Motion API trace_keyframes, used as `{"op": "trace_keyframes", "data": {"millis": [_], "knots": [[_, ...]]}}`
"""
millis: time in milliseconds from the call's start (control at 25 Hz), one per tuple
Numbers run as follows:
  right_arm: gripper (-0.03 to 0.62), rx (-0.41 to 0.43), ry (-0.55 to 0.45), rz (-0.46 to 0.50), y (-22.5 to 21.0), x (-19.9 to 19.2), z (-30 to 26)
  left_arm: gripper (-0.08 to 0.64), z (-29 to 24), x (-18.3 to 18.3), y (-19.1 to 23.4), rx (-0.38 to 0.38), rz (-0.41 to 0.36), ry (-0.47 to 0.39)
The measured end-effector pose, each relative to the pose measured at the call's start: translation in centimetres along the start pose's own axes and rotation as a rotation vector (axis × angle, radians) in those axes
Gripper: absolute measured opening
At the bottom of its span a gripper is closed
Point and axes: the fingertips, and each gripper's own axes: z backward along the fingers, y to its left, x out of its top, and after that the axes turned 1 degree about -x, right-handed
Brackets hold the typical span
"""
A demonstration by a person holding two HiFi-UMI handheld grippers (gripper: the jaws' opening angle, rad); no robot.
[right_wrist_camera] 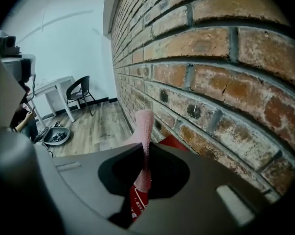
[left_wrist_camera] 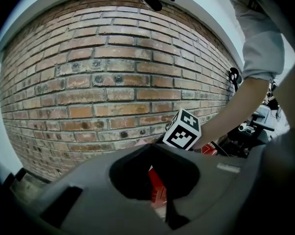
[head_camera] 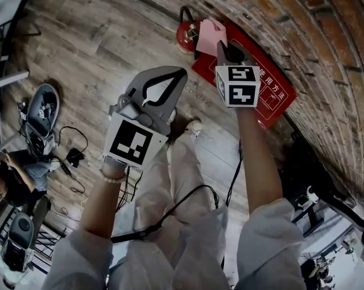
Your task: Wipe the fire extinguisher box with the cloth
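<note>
R gripper (head_camera: 223,46) pinches pink cloth (head_camera: 208,34) over red box (head_camera: 271,94) at base of brick wall (head_camera: 314,35); box partly hidden behind gripper. L gripper (head_camera: 180,72) jaws together, empty, away from box.

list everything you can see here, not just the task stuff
red fire extinguisher box: 1, red with white print, foot of the wall
red fire extinguisher cylinder: 1, red, at the box's end
pink cloth: 1, pink, above the box
brick wall: 1, red-brown, behind the box
wooden plank floor: 1, grey-brown
open grey gear cases: 2, grey, floor at left
black chair: 1, black, by the wall farther off
left gripper: 1, grey, fingers together, empty
right gripper: 1, grey, fingers shut on the cloth
</note>
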Motion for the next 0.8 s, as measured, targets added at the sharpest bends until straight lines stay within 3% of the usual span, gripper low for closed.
{"op": "trace_keyframes", "data": {"millis": [280, 800], "knots": [[0.021, -0.056, 0.069, 0.028, -1.4, -2.1, -1.8, -0.004, -0.7, -0.4, 0.2, 0.001, 0.008, 0.001], [0.021, -0.101, 0.054, -0.003, -2.8, -2.6, -1.4, -0.003, -1.7, -0.5, -0.6, -0.013, 0.012, 0.016]]}}
